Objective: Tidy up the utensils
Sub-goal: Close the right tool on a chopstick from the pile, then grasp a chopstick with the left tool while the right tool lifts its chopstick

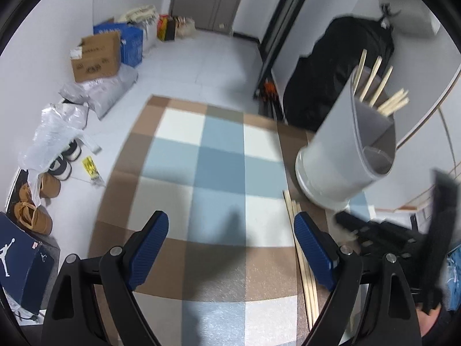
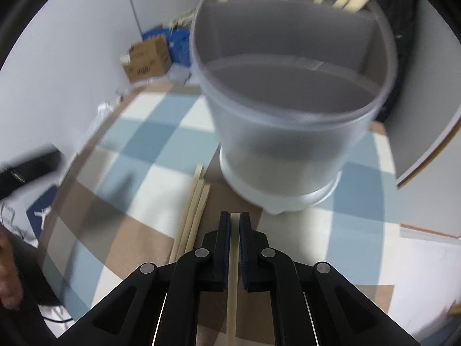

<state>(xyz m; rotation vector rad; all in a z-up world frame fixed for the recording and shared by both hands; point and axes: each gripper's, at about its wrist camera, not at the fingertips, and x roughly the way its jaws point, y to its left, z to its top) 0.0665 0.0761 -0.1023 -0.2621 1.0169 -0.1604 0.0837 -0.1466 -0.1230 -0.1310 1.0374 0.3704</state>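
Right gripper (image 2: 234, 219): pitched steeply down toward the mat, jaws pressed together on a single wooden chopstick (image 2: 232, 274) that runs lengthwise between the pads, its tip showing just past the fingertips. The tip is short of the holder.

Left gripper (image 1: 230, 230): also angled down, jaws spread wide, nothing between them; only the checkered mat (image 1: 201, 158) shows in the gap. Its right pad sits just beside the loose chopsticks (image 1: 305, 268), contact not discernible.

Loose chopsticks lie in a rough bundle on the mat, parallel, just in front of the holder's base.

Utensil holder (image 2: 288, 132): grey, divided into compartments, standing on the mat beyond the bundle. Near compartment empty; several chopsticks (image 1: 377, 92) stand in the far one, leaning outward.

Farther off: cardboard box (image 1: 96, 57), shoes (image 1: 62, 161) on the floor along the wall.
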